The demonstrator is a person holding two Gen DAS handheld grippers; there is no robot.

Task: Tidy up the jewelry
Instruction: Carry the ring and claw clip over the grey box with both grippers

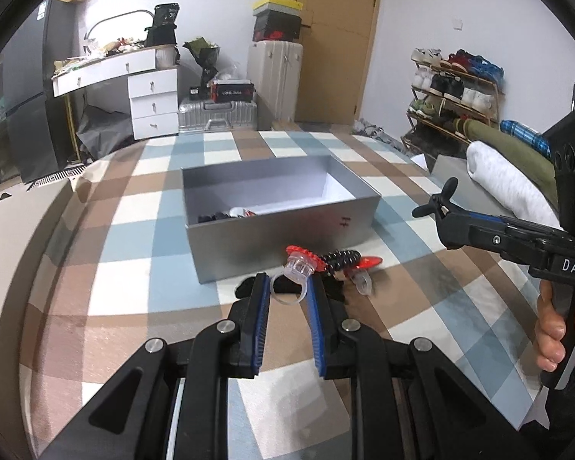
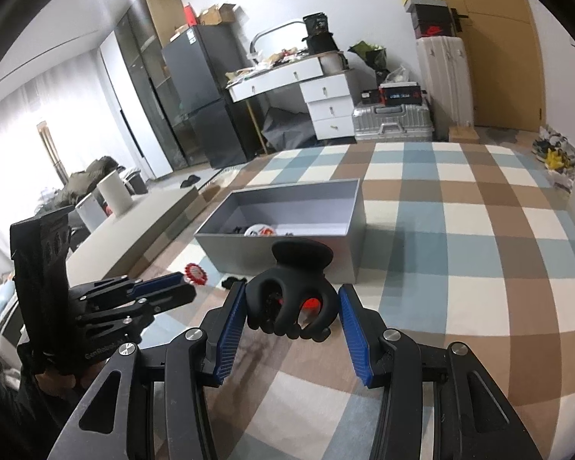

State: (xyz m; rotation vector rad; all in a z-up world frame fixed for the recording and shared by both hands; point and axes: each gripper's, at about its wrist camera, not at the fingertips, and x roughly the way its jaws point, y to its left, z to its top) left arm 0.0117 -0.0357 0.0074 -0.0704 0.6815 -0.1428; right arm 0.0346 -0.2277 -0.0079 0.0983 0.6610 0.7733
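Checked cloth [image 1: 134,237]; L tongs [image 1: 287,287] pinch clear plastic ring [image 1: 293,276].

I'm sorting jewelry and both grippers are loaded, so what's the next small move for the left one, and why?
Probably carry the clear ring with a red top, pinched in the left gripper, forward over the gray box rim and release: the box sits open just ahead, already holding pieces.
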